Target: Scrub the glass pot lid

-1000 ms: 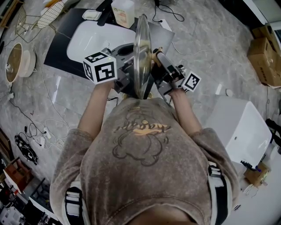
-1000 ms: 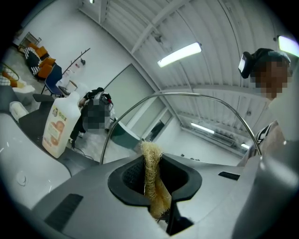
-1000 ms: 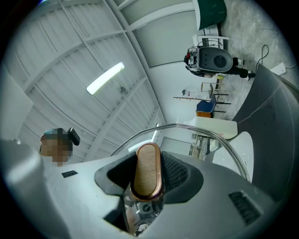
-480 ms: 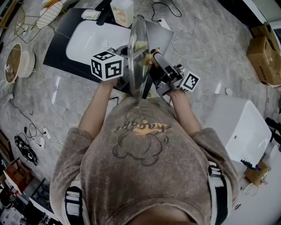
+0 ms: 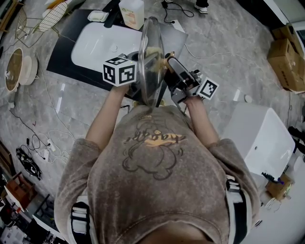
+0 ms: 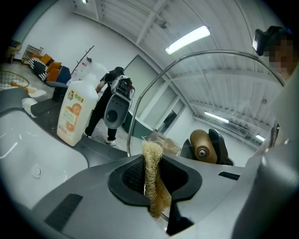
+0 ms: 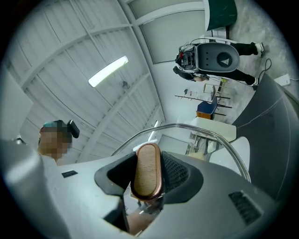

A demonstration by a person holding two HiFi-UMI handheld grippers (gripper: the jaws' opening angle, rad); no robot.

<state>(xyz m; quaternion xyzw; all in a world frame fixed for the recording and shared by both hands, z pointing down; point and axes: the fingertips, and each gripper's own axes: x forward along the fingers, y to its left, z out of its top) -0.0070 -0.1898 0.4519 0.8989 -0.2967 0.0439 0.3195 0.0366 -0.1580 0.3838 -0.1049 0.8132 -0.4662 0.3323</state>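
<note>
Upright glass lid [image 5: 151,59] walls the middle; detergent jug [image 5: 132,13] blocks the basin's [image 5: 95,45] far rim; floor [image 5: 224,52] at right lies open.

left gripper [image 6: 156,179]: jaws clamped on scrubber [image 6: 152,154], pointed slightly downward | right gripper [image 7: 147,181]: jaws clamped on lid knob [image 7: 146,163], tilted upward | left forearm [image 5: 102,121], right forearm [image 5: 202,121]: both reached forward, grippers close together

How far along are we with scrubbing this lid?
Done: the right gripper is shut on the handle, holding the glass lid on edge near the sink. The left gripper is shut on a loofah.
In hand: the loofah sits at the glass's inner face; contact is unclear.
Left: probably most of the scrubbing, since no suds show, then setting the lid down.
</note>
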